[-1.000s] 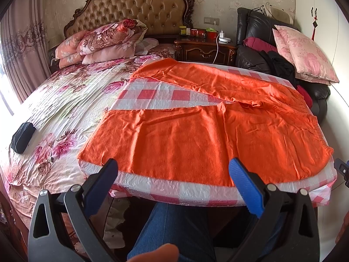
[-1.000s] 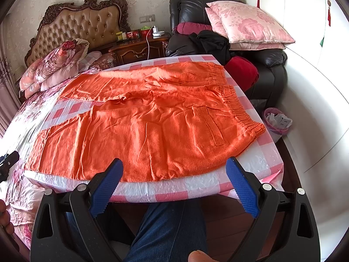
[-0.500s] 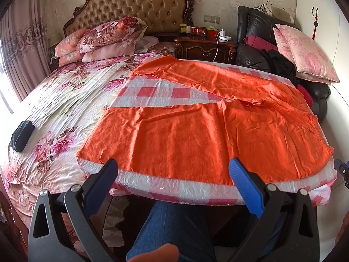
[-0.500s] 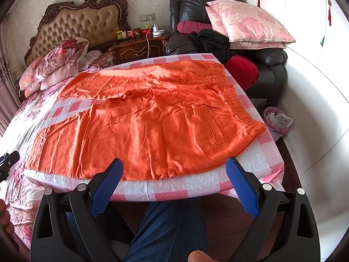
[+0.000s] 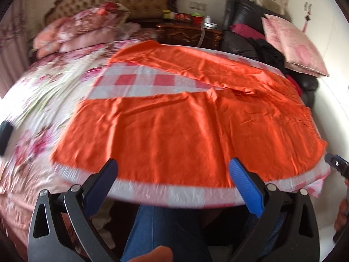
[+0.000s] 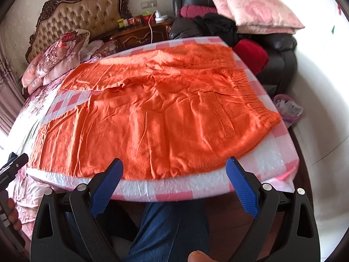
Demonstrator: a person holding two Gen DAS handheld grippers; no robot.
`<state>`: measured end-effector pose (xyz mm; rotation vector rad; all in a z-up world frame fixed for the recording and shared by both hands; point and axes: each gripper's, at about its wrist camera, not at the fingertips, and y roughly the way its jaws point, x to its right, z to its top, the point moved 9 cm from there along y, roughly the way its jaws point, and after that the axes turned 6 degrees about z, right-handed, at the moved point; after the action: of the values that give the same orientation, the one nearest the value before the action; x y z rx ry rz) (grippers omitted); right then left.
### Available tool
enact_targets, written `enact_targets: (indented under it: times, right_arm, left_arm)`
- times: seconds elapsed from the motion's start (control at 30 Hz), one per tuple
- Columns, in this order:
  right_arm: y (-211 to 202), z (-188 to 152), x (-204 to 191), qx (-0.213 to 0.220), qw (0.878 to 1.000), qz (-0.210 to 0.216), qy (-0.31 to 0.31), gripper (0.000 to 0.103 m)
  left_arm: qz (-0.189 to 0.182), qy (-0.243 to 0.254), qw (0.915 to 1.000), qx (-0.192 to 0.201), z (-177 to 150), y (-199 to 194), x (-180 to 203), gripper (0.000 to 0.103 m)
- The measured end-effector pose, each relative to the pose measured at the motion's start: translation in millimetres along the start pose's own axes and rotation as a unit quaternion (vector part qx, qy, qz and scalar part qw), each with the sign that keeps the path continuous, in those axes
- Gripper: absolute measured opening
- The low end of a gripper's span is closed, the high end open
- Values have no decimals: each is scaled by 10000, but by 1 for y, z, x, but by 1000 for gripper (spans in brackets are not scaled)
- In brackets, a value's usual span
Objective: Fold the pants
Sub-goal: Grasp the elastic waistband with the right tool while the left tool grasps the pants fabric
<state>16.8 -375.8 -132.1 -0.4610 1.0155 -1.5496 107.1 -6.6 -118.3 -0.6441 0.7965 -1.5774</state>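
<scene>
Orange pants [image 5: 187, 128] lie spread flat on a pink-and-white checked board [image 5: 139, 80], legs apart pointing left, waistband at the right. They also show in the right wrist view [image 6: 157, 118], with the gathered waistband [image 6: 255, 96] at the right. My left gripper [image 5: 173, 170] is open and empty, just short of the near leg's front edge. My right gripper [image 6: 174, 170] is open and empty, at the pants' near edge toward the waist side. The left wrist view is motion-blurred.
The checked board lies on a floral bed [image 5: 43, 100] with pillows [image 6: 56, 61] and a tufted headboard [image 6: 78, 17]. A nightstand [image 6: 139, 35] and a black chair with cushions and clothes [image 6: 240, 19] stand behind. A pink bin [image 6: 288, 109] sits at the right. My jeans-clad leg [image 6: 170, 231] is below.
Both grippers have moved forward toward the pants' near edge, so the pants look larger. Both stay open. The pants have not moved.
</scene>
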Motion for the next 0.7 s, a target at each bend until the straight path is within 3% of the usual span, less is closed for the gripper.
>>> enact_targets:
  times: [0.17, 0.3, 0.5, 0.63, 0.7]
  right_arm:
    - [18, 51, 38, -204, 9996, -20, 194, 92]
    - [41, 99, 80, -397, 9982, -304, 323, 92]
    - [107, 184, 129, -788, 9945, -505, 466, 92]
    - [152, 234, 144, -985, 9926, -679, 202, 92]
    - [173, 251, 150, -1096, 9919, -627, 168, 91]
  left_arm:
    - [-40, 154, 9998, -85, 43, 29, -21, 102]
    - [-17, 32, 9994, -344, 86, 61, -53, 102]
    - [-36, -561, 9961, -679, 180, 127, -111, 100]
    - [32, -878, 9931, -775, 262, 179, -140, 91]
    - [35, -1080, 9903, -870, 297, 211, -151, 80]
